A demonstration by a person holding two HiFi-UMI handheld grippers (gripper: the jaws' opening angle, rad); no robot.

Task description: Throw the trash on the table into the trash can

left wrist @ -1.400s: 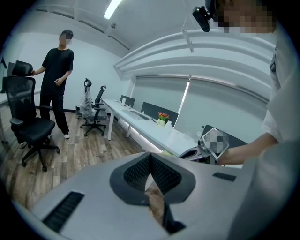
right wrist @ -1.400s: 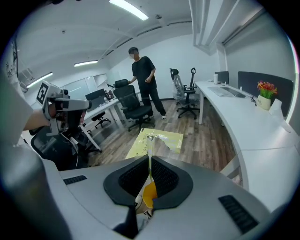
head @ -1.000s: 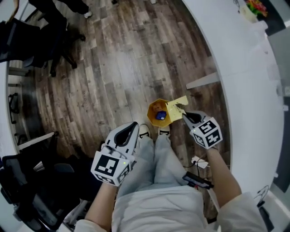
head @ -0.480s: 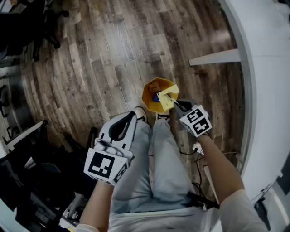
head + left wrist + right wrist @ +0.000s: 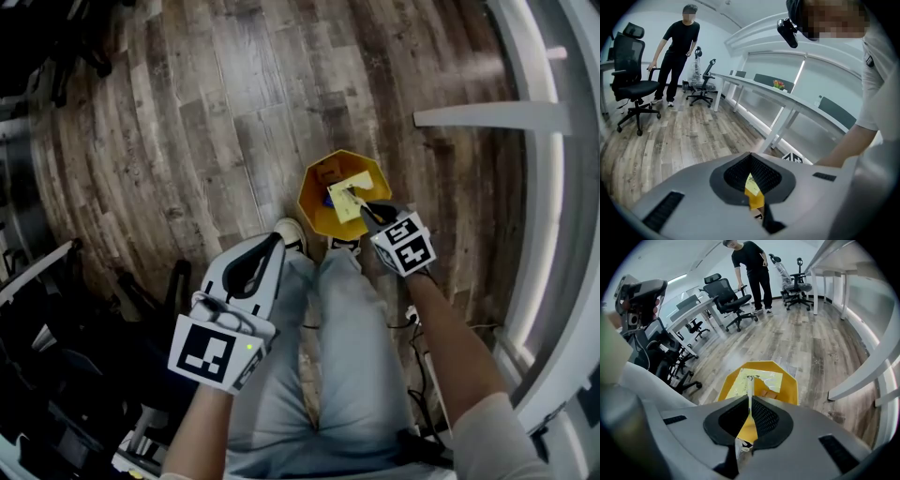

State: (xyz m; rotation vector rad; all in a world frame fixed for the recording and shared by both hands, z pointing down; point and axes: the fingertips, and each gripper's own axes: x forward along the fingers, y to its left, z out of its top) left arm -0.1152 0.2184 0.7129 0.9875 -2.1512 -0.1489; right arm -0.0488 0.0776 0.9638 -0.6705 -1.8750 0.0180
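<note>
- The right claw (image 5: 367,213) is clenched on a pale yellow wrapper (image 5: 347,201), which is pinched by one edge between the closed jaws.
- In the right gripper view, the wrapper (image 5: 757,379) is seen running edge-on out of the right claw (image 5: 750,401) and spreading flat over the opening of the trash can (image 5: 793,385).
- The orange trash can (image 5: 309,178) is stood on the wooden floor (image 5: 216,112), just ahead of the person's shoes (image 5: 292,232) and beside the white table (image 5: 544,216).
- The wrapper is held above the trash can's mouth. A small blue item (image 5: 327,200) is seen inside the can, partly covered by it.
- The left claw (image 5: 278,240) is held over the person's left leg, apart from the trash can, with its jaws drawn together.
- In the left gripper view, a yellow patch is seen in the slit of the left claw (image 5: 751,161). It cannot be told whether it is pinched there or lies beyond the jaws.
- A person in black (image 5: 752,268) is seen standing by office chairs (image 5: 729,298) farther back in the room.
</note>
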